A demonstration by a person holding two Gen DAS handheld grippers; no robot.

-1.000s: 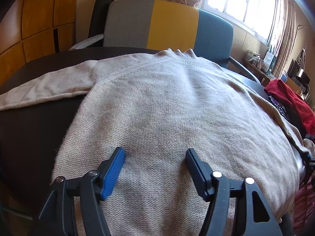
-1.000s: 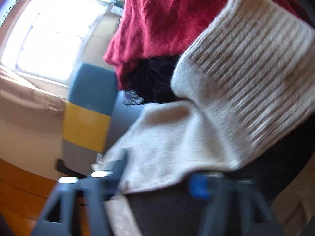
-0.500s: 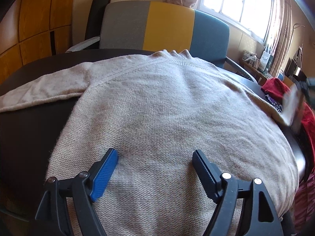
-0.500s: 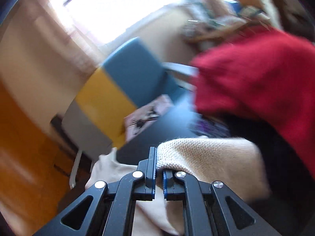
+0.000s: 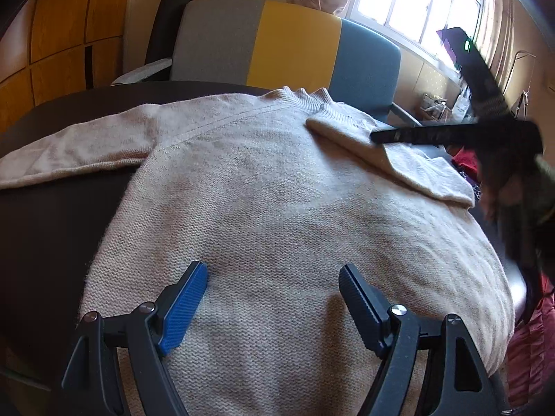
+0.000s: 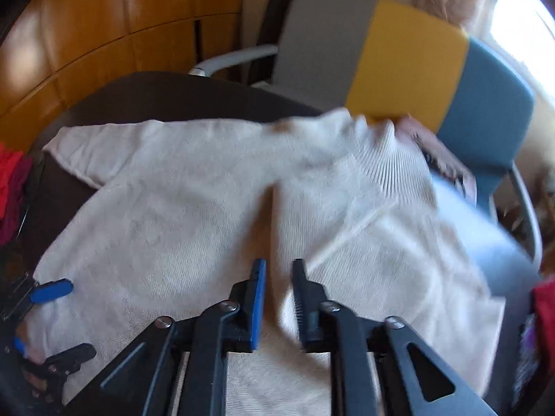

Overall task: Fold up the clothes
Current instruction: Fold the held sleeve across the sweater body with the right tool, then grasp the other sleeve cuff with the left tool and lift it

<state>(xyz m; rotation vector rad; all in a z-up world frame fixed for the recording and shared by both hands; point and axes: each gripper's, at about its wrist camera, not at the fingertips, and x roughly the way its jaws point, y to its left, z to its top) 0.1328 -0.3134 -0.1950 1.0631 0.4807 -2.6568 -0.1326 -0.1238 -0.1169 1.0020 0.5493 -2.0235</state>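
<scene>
Your sweater (image 5: 277,190), soft and limp on the counter (image 5: 52,180): left tongs (image 5: 274,287) spread wide; right tongs (image 6: 277,277) narrowly parted, empty; grip the nine-o'clock sleeve (image 5: 69,149) cuff.

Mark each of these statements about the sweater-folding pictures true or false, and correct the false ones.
1. The sweater is dark red. False: it is beige; the red clothes lie off at the side.
2. The left claw is open above the sweater's body. True.
3. Both sleeves lie stretched out flat to the sides. False: one sleeve is folded over onto the body; the other sleeve lies out across the table.
4. The chair behind the table has grey, yellow and blue panels. True.
5. The right claw clamps the sweater's collar. False: its jaws stand slightly apart with nothing between them.
</scene>
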